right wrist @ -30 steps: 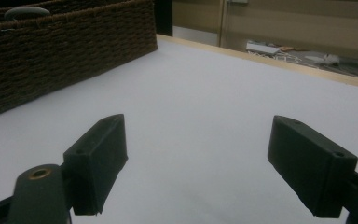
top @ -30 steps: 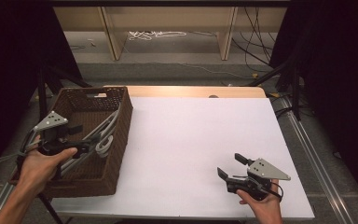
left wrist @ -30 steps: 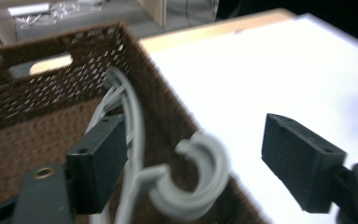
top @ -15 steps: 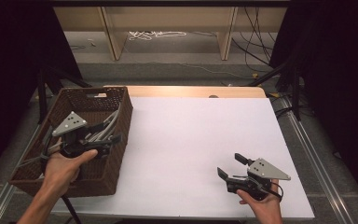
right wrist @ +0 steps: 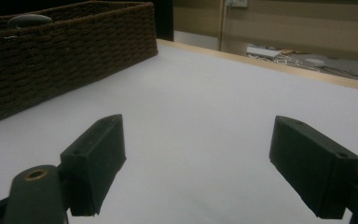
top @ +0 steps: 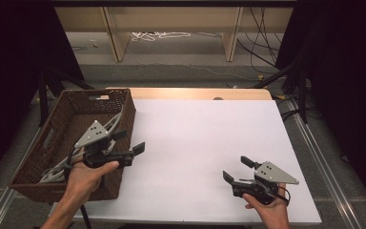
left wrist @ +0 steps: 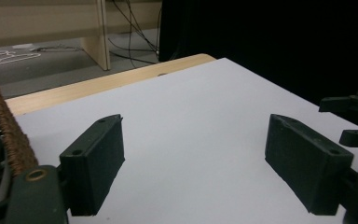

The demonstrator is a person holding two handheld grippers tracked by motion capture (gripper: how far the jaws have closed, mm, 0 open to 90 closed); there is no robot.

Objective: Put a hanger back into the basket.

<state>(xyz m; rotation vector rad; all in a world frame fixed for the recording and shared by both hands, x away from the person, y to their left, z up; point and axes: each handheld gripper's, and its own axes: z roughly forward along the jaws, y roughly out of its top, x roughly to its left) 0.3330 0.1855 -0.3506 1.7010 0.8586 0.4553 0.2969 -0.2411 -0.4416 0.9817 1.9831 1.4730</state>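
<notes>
A dark brown wicker basket (top: 129, 110) stands at the table's left side, with grey cable-like pieces (top: 53, 173) lying in it. My left gripper (top: 130, 140) hangs over the basket's right rim, jaws open and pointing right across the white table top (top: 205, 138). In the left gripper view my left gripper (left wrist: 196, 140) has nothing between its jaws, and the basket's edge (left wrist: 2, 126) is at the left. My right gripper (top: 237, 168) rests near the front right, open and empty. The right gripper view shows my right gripper (right wrist: 198, 149) facing the basket (right wrist: 65, 51) across bare white surface.
A wooden strip (top: 195, 93) runs along the table's far edge. Beyond it lie a floor with loose cables (top: 159, 36) and wooden shelf legs (top: 231, 33). Black stands (top: 298, 81) flank the table. The other gripper's jaws (left wrist: 354, 116) show at the right of the left gripper view.
My left gripper has moved to the right, from above the basket's inside to its right rim, empty and open. The right gripper has stayed where it was.
</notes>
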